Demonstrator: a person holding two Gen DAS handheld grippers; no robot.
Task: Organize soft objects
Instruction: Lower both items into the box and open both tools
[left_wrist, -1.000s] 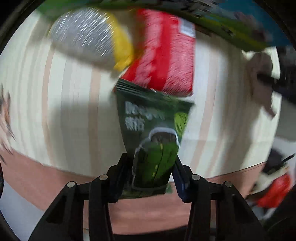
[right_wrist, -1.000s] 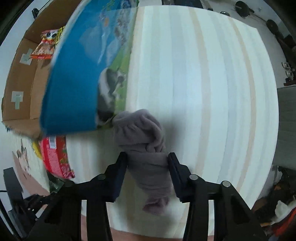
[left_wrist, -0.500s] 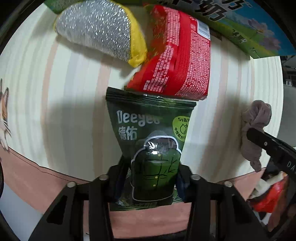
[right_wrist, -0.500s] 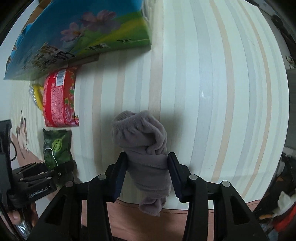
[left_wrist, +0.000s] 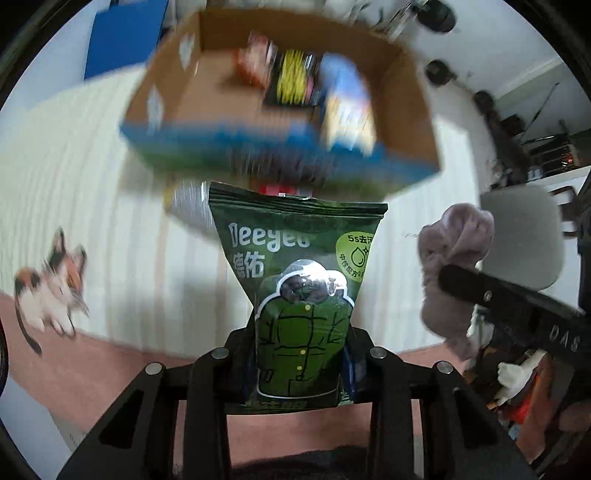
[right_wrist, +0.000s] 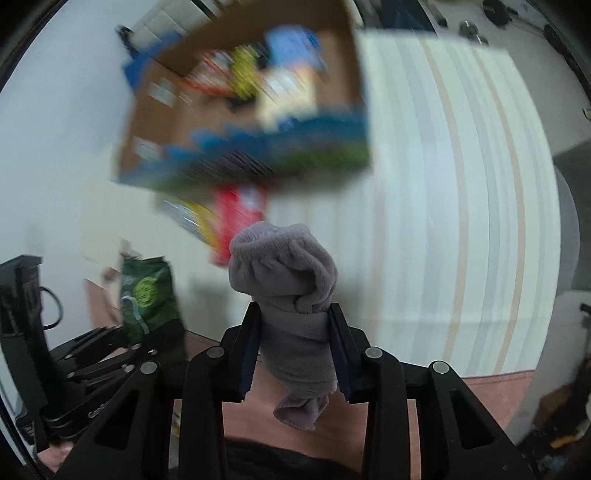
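Note:
My left gripper is shut on a dark green snack-style packet and holds it up above the striped table. It also shows in the right wrist view. My right gripper is shut on a rolled grey-mauve fleece sock, lifted off the table. The sock also shows at the right of the left wrist view. An open cardboard box with blue printed sides stands ahead of both grippers, blurred, with several packets inside.
A red packet and a silver-and-yellow packet lie on the striped table just in front of the box. A cat print marks the cloth at the left. A grey chair stands at the right.
Both grippers have lifted with their loads and tilted up. The open top of the box has come into view, and the packets on the table have dropped lower and farther away.

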